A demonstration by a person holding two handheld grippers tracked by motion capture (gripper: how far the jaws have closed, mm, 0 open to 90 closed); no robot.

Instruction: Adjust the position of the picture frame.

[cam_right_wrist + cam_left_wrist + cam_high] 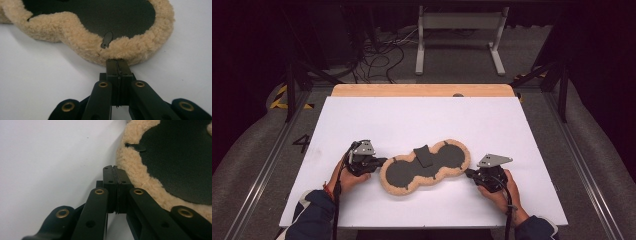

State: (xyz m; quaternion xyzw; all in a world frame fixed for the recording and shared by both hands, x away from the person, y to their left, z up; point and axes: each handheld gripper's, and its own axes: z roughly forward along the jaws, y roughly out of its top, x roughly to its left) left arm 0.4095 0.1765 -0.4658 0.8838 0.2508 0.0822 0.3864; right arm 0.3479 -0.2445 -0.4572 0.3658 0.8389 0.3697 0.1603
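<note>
1. On my high view, the fleece pad [424, 167] lies flat on the white table top [422, 120], towards the near edge and roughly centred betw. both hands. It's a two-lobed shape, dark face up, with a tan fleecy rim all round.
2. A small dark flap [424, 155] sits on the pad's narrow waist, on the far side.
3. L gripper [381, 163] is at the pad's left lobe, tips right up against the fleece rim.
4. In the left gripper view I see the L gripper [115, 170] w/ jaws pressed flat together, nothing betw. them. The fleece [140, 180] is just beside the tips on the right; can't tell if it's actually touching.
5. That same view shows a short dark tab [136, 147] where the dark face meets the rim.
6. R gripper [468, 173] is at the pad's right lobe, tips meeting the rim's near-right edge.
7. In the right gripper view the R gripper [117, 62] also has jaws fully together, no gap. The tips butt against the fleece rim [120, 51], but I can't tell if any fleece is pinched.
8. Just past those tips there's a small dark tab w/ a cross mark [107, 40] lying over the rim.
9. Left hand [343, 179] and right hand [501, 192] each wrap a gripper body, low over the table.
</note>
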